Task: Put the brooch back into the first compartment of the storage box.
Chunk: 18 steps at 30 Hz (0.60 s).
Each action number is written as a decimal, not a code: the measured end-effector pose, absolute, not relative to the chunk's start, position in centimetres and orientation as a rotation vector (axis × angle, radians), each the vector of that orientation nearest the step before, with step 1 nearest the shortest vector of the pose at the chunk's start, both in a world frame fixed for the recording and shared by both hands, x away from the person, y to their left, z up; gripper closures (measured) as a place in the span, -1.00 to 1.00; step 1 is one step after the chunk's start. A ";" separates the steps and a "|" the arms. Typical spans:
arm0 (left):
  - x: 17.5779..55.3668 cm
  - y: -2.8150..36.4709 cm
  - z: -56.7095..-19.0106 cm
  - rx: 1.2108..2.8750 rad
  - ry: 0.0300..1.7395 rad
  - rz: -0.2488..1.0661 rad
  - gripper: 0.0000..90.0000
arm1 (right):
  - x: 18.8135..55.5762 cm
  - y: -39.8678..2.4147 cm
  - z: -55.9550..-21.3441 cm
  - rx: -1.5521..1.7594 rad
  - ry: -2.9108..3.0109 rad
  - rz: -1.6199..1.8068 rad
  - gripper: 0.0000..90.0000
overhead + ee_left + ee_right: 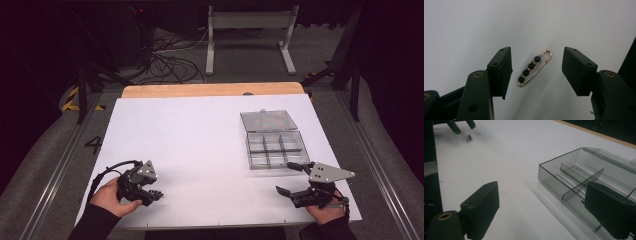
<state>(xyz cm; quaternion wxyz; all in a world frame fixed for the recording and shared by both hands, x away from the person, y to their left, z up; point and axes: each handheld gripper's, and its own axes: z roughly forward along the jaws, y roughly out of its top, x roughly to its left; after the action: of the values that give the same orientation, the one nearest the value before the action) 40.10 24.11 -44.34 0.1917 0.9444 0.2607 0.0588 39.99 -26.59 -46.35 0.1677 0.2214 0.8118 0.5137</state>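
A gold safety pin [534,68] strung with several black beads lies flat on the white table [200,140]. My left gripper [537,53] points down over it with a jaw on each side, and neither pad touches the pin. From above, the left gripper [156,194] sits near the table's front left. The right gripper view catches the pin [469,138] far off, below the left gripper [461,126]. My right gripper [285,176] rests at the front right, open with nothing between its jaws, beside a clear compartment box [274,150].
The box's lid [268,120] lies folded open behind its several compartments, which look bare. In the right gripper view the box wall [554,178] stands just ahead of the right jaw. A wooden strip [210,90] edges the table's far side.
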 end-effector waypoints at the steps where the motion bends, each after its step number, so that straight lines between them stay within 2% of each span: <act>1: 40.2 24.1 -44.3 2.667 0.725 0.168 -0.05 | 40.0 -26.6 -46.4 0.633 2.310 1.460 -0.71; 7: 40.5 23.8 -44.6 2.706 0.727 0.134 -0.02 | 40.0 -26.5 -46.4 0.635 2.322 1.459 -0.71; 18: 40.7 23.7 -44.9 2.724 0.715 0.152 0.08 | 40.0 -26.6 -46.4 0.635 2.317 1.459 -0.71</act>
<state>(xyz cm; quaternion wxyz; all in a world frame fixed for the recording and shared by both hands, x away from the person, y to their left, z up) 40.74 23.68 -44.90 0.1598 0.9534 0.2502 0.0533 39.99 -26.62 -46.37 0.1645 0.2229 0.8131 0.5120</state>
